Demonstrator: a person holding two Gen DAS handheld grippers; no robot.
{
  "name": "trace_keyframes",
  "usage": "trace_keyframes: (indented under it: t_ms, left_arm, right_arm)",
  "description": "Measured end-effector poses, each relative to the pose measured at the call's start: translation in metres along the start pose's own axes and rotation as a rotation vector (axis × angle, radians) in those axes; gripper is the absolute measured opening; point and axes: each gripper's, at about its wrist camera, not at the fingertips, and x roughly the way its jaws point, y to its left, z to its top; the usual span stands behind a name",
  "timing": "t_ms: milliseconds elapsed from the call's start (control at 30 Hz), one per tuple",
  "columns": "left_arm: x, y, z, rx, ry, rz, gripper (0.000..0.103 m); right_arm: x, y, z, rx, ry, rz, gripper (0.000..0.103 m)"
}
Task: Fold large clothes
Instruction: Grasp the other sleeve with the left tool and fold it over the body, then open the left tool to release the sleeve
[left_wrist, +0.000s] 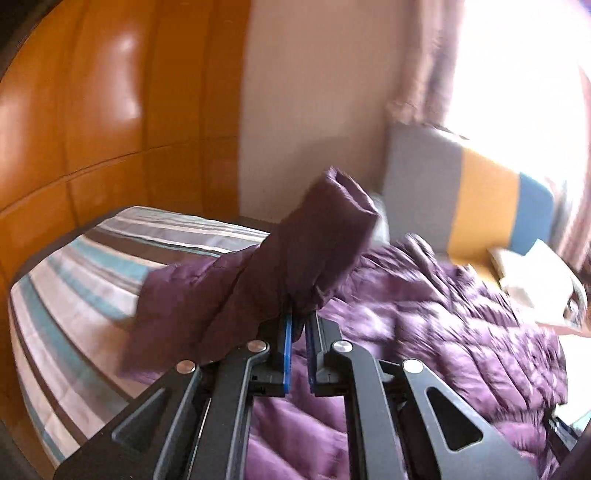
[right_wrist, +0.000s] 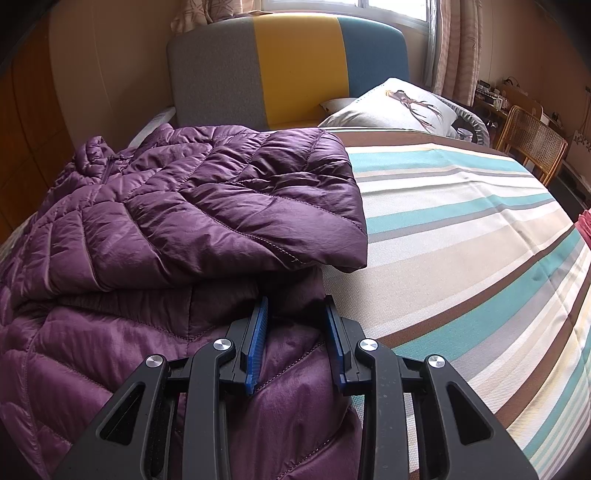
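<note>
1. Purple puffer jacket (right_wrist: 177, 221) lies on the striped bed (right_wrist: 461, 229), taking up the bed's left part as the right wrist camera sees it, with its collar and zipper (right_wrist: 107, 166) toward the headboard (right_wrist: 288, 70).
2. Its long axis runs from the headboard end down toward the camera, roughly along the bed's length.
3. One sleeve (right_wrist: 258, 192) is folded across the body, and its cuff edge ends near the jacket's right border, beside bare striped sheet.
4. Right tool (right_wrist: 295, 325) sits low at the jacket's near right edge, blue pads spread apart with purple fabric lying between them, not pinched.
5. To its right there is wide open sheet all the way to the bed's far side; a pillow (right_wrist: 399, 107) rests up by the headboard and a wicker chair (right_wrist: 532, 144) stands past the bed's edge.
6. Left tool (left_wrist: 300, 325) has its blue pads nearly together, clamped on the other sleeve (left_wrist: 266, 273), which is lifted off the bed.
7. That sleeve rises from the pads, its open cuff (left_wrist: 347, 184) pointing up toward the wall; the view is motion-blurred.
8. Left of the raised sleeve, striped sheet lies bare out to the bed's edge, with an orange wooden wardrobe (left_wrist: 92, 110) close behind it.
</note>
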Motion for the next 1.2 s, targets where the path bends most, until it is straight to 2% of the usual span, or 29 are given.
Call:
trace_keyframes:
  t_ms: [133, 333, 600, 767, 967, 1000, 1067, 1100, 1133, 1200]
  left_arm:
    - [-0.004, -0.050, -0.010, 0.111, 0.004, -0.045, 0.005]
    - [-0.006, -0.102, -0.023, 0.203, 0.029, -0.126, 0.005]
    - [-0.009, -0.148, -0.042, 0.208, 0.092, -0.244, 0.005]
    - [0.000, -0.175, -0.051, 0.247, 0.132, -0.335, 0.005]
    - [0.014, -0.194, -0.064, 0.303, 0.205, -0.370, 0.008]
    - [0.016, -0.193, -0.065, 0.296, 0.216, -0.379, 0.017]
    - [0.016, -0.189, -0.064, 0.269, 0.234, -0.427, 0.047]
    - [0.014, -0.186, -0.064, 0.259, 0.231, -0.434, 0.075]
    - [0.006, -0.180, -0.064, 0.243, 0.211, -0.440, 0.089]
    - [-0.010, -0.168, -0.064, 0.222, 0.170, -0.470, 0.089]
  right_arm:
    - [0.000, 0.000, 0.000, 0.002, 0.000, 0.000, 0.030]
    - [-0.001, -0.001, 0.000, 0.003, 0.000, 0.001, 0.030]
    - [-0.001, -0.002, 0.000, 0.005, 0.000, 0.002, 0.030]
    - [0.000, -0.001, 0.000, 0.008, 0.001, 0.005, 0.030]
    - [-0.001, -0.003, -0.001, 0.008, 0.001, 0.006, 0.030]
    - [0.000, -0.003, -0.001, 0.009, 0.001, 0.007, 0.030]
    - [0.000, -0.003, -0.001, 0.010, 0.001, 0.009, 0.030]
    - [0.000, -0.004, -0.001, 0.010, 0.001, 0.009, 0.030]
    - [0.000, -0.004, -0.001, 0.010, 0.001, 0.008, 0.030]
    - [0.000, -0.004, -0.001, 0.010, 0.001, 0.008, 0.030]
